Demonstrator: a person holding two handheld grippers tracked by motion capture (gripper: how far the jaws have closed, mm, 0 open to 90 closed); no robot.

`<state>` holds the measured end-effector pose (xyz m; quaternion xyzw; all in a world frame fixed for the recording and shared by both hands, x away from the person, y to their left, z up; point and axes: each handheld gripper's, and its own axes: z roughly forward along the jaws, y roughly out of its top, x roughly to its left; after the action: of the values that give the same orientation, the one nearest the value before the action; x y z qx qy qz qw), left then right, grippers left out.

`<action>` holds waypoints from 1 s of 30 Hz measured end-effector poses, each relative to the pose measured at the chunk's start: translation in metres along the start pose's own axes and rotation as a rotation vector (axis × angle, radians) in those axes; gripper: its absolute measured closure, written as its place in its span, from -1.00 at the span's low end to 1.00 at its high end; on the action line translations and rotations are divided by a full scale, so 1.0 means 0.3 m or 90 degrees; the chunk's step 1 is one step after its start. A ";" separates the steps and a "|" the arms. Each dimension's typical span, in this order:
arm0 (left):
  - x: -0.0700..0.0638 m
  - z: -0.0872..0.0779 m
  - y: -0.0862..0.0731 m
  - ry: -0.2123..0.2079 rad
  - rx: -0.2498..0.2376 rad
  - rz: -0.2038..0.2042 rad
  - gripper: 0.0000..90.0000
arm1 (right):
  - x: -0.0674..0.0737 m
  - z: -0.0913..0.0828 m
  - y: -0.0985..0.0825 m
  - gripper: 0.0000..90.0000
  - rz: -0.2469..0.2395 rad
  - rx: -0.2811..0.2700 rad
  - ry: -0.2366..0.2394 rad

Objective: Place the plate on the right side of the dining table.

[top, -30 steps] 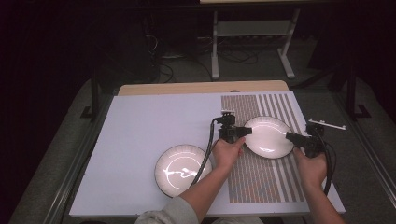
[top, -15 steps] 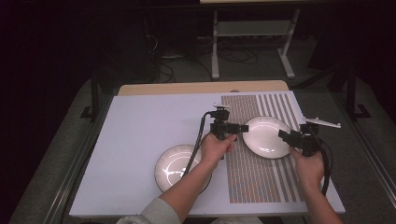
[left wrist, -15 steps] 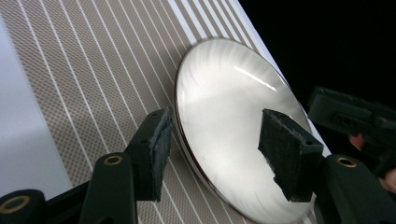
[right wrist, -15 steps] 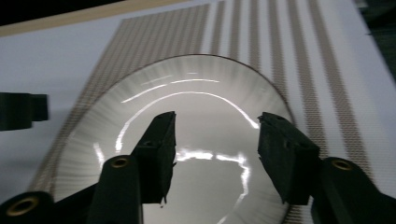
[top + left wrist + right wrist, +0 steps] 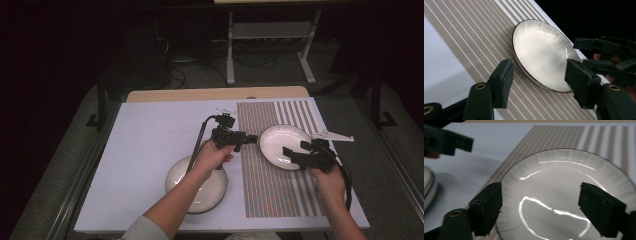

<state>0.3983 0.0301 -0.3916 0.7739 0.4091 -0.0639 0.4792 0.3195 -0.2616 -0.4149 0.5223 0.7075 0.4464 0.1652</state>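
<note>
We see a white plate [image 5: 282,145] lying flat on the striped mat [image 5: 265,190], toward the mat's far half, with its near rim short of the mat's near edge. Our left gripper [image 5: 254,139] sits just beside the plate's left rim, and our right gripper [image 5: 291,155] is at its near right rim; the jaws of both have just been opening. Both now stand apart, and nothing is pinched between them. In the left gripper view the pads [image 5: 504,77] frame the plate [image 5: 541,52] without touching it. The right gripper view shows the same from the other side.

A second plate [image 5: 197,185] rests on the bare white table [image 5: 150,140] near the left forearm, well apart from the first and off the mat.

The far left of the table lies open. Beyond the plate's right side, the mat ends close to the table's right edge [image 5: 345,165], leaving little spare surface there.
</note>
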 end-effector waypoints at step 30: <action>0.074 -0.310 -0.127 -0.044 0.019 0.177 -0.34 | 0.120 -0.023 -0.043 -0.55 -0.103 0.004 0.127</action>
<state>0.3592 0.1244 -0.3792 0.8277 0.2799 -0.0297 0.4854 0.2926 -0.2335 -0.4131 0.4174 0.7615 0.4792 0.1279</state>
